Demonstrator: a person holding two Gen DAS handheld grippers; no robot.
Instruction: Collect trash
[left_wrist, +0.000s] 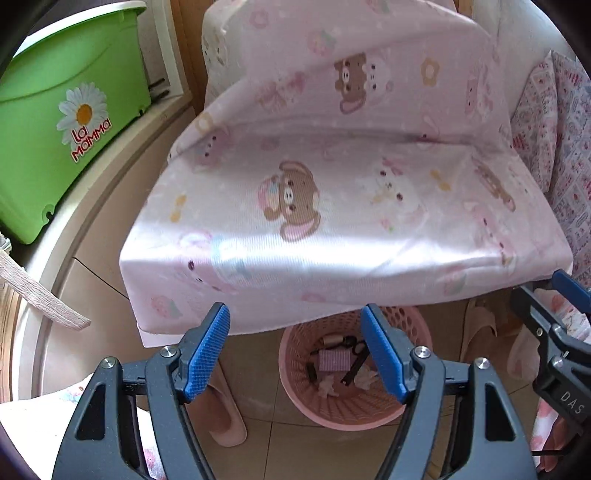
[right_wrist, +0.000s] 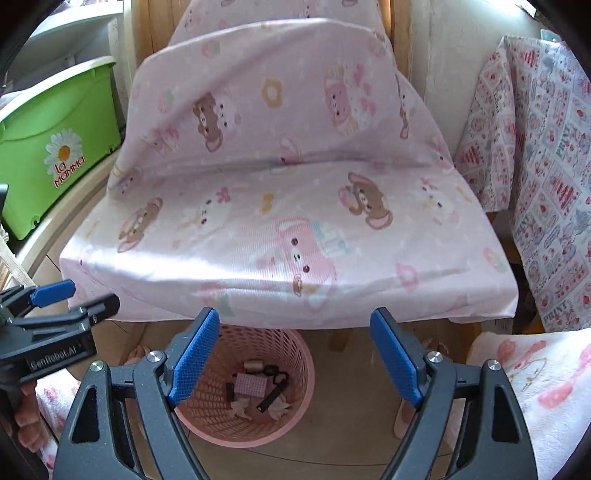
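Note:
A pink lattice waste basket (left_wrist: 354, 408) (right_wrist: 242, 430) stands on the tiled floor under the front of a cloth-covered chair. Inside lie a small pink box (left_wrist: 334, 360) (right_wrist: 251, 384), black bits, crumpled tissue (right_wrist: 279, 409) and a small spool. My left gripper (left_wrist: 293, 310) hangs above the basket, open, nothing between its blue pads (left_wrist: 207, 350). It also shows at the left edge of the right wrist view (right_wrist: 74, 299). My right gripper (right_wrist: 293, 314) is open and empty too, above and beside the basket. Its tip shows at the right edge of the left wrist view (left_wrist: 554, 295).
A chair draped in pink cartoon-print cloth (left_wrist: 332, 203) (right_wrist: 288, 192) fills the middle. A green "La Mamma" bin (left_wrist: 62, 122) (right_wrist: 55, 147) sits on a ledge at left. Patterned fabric (right_wrist: 535, 166) hangs at right. A pink slipper (left_wrist: 227, 417) lies on the floor. A hand (right_wrist: 26, 417) holds the left gripper.

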